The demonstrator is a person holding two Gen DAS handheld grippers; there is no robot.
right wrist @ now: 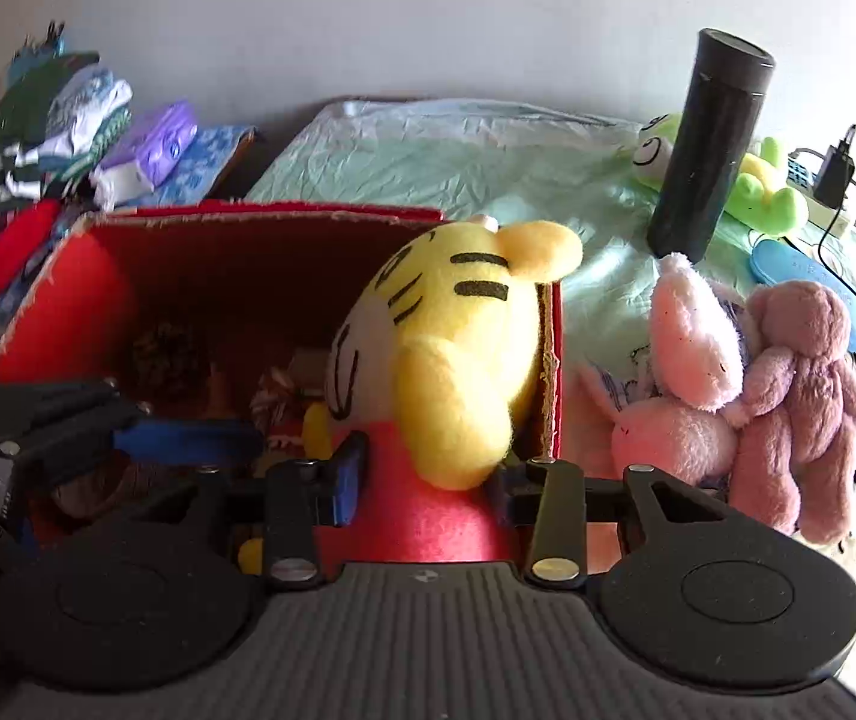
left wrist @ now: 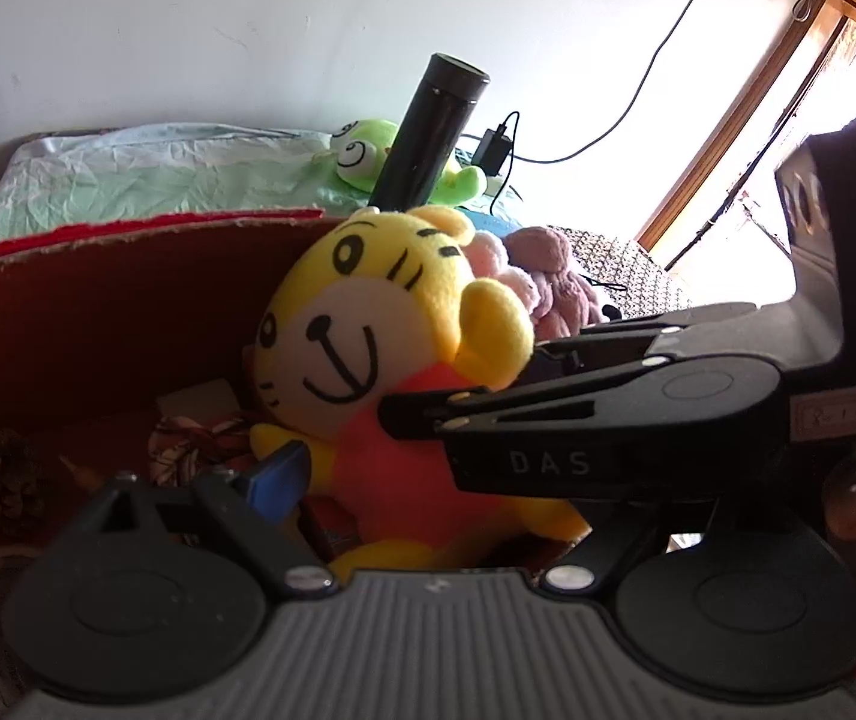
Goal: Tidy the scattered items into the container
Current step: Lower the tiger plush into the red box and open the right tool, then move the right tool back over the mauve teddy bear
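My right gripper [right wrist: 425, 468] has the yellow tiger plush [right wrist: 451, 348] between its jaws, the blue pad [right wrist: 347, 477] against the left side of the toy's red body and the other finger tucked under its cheek on the right. The pads sit right at the fabric, but I cannot tell whether they are pressing or have let go. The tiger's head leans on the near right corner of the red cardboard box [right wrist: 86, 294], the body hanging down inside toward me.

From my left wrist camera I see the tiger face-on: black stripes, a stitched smile, red shirt. The right gripper's black finger reaches in from the side, and the only writing I can read is on it, white letters "DAS" [left wrist: 550, 463]. A small pale label further back on that tool is too blurred to read.

My left gripper [left wrist: 404, 516] stands with its jaws apart and nothing between them, one blue-padded finger [left wrist: 278, 474] low beside the tiger's yellow arm.

Inside the box there is a pine cone [right wrist: 167, 360] and a patterned bundle [left wrist: 200, 444]. Outside, on the pale green sheet [right wrist: 457, 162], stand a black flask [right wrist: 706, 150], a green frog plush [right wrist: 769, 192], a pink plush [right wrist: 688, 372] and a mauve plush [right wrist: 799, 396], the last two touching just beside the box's right wall.
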